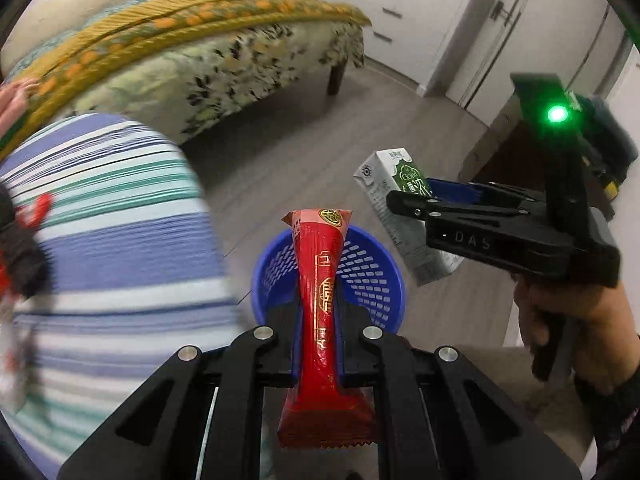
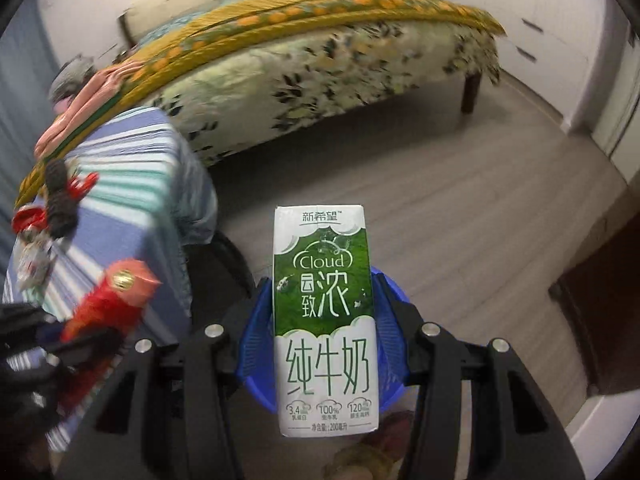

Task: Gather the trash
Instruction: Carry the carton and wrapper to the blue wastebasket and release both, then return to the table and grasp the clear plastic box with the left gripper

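The left tongs [image 1: 319, 344] were clamped on a red snack wrapper [image 1: 320, 292], pinching it flat near its lower third. Most of its length stood forward of the pads, and the crimped tail hung back toward the camera. The right tongs [image 2: 325, 344] were clamped on a green-and-white milk carton [image 2: 325, 320], held upright by its two narrow sides, label to the camera.

Risks, as judged: the wrapper was thin and slick, and held off-centre, so it could slide out or flutter wide on release. The carton was gripped only at its lower half, so a squeeze might buckle it or let it pivot. Both tongs converged on one small opening, so they could collide or knock the rim.

Just beyond both loads, a blue mesh basket [image 1: 372, 268] stood on the grey floor [image 1: 304, 152]. The wrapper's tip lay over it in the left view. The carton hid most of it in the right view. Left of the basket was a desk [image 1: 112, 248] under a striped cloth, with further litter [image 2: 36, 256] on it. The bed [image 1: 224, 68] lay farther off.
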A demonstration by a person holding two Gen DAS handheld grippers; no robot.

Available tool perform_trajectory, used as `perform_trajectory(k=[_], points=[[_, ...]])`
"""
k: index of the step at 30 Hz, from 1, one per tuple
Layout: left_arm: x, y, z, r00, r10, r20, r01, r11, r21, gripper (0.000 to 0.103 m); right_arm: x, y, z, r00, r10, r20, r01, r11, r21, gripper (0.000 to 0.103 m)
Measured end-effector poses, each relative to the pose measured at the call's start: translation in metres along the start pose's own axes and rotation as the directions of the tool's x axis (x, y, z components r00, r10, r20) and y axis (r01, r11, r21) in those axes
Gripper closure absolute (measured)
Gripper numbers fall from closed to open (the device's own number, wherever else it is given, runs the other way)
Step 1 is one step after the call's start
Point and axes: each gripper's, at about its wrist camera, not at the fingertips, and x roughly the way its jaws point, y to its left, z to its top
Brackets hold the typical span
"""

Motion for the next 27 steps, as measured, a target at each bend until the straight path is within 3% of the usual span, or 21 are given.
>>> perform_trajectory(k=[3, 5, 6, 7, 10, 12, 15, 21, 24, 27], points=[[0.037, -0.013, 0.011, 1.000, 0.007, -0.017, -0.007, 1.000, 0.013, 0.090, 0.013, -0.019, 0.001, 1.000, 0.015, -0.009, -0.014, 0.999, 0.050, 0.052], [0.051, -0.016, 0.013, 1.000, 0.016, -0.012, -0.015, 1.000, 0.016, 0.075, 0.019, -0.028, 0.002, 0.999, 0.035, -0.004, -0.035, 0.996, 0.083, 0.039], [0.056, -0.016, 0.014, 1.000, 0.019, -0.008, -0.018, 1.000, 0.015, 0.059, 0.020, -0.034, 0.001, 0.999, 0.037, 0.000, -0.037, 0.994, 0.103, 0.037], [0.057, -0.018, 0.015, 1.000, 0.023, 0.003, -0.023, 1.000, 0.013, 0.051, 0.019, -0.040, 0.001, 0.999, 0.035, 0.006, -0.036, 0.992, 0.123, 0.037], [0.048, -0.020, 0.016, 0.999, 0.001, 0.049, -0.001, 1.000, 0.000, 0.037, 0.012, -0.048, 0.003, 0.999, 0.042, 0.033, -0.047, 0.988, 0.149, 0.032], [0.032, -0.019, 0.013, 0.996, -0.009, 0.093, 0.010, 1.000, -0.011, 0.026, 0.002, -0.049, 0.003, 0.997, 0.032, 0.066, -0.042, 0.987, 0.154, 0.022], [-0.002, -0.014, 0.003, 0.981, 0.002, 0.195, 0.005, 0.999, -0.033, 0.009, -0.016, -0.044, 0.003, 0.992, 0.038, 0.120, -0.058, 0.985, 0.162, 0.012], [-0.066, 0.006, -0.040, 0.938, 0.075, 0.337, -0.039, 0.993, -0.114, 0.005, -0.055, -0.002, 0.008, 0.960, 0.060, 0.273, -0.087, 0.992, 0.090, 0.005], [-0.086, 0.019, -0.063, 0.941, 0.079, 0.328, -0.042, 0.992, -0.118, 0.005, -0.063, 0.031, 0.009, 0.951, 0.048, 0.305, -0.063, 0.997, 0.038, 0.004], [-0.100, 0.037, -0.091, 0.942, 0.181, 0.284, -0.135, 0.975, -0.175, 0.005, -0.061, 0.072, 0.005, 0.941, 0.115, 0.318, -0.106, 0.993, -0.046, 0.005]])
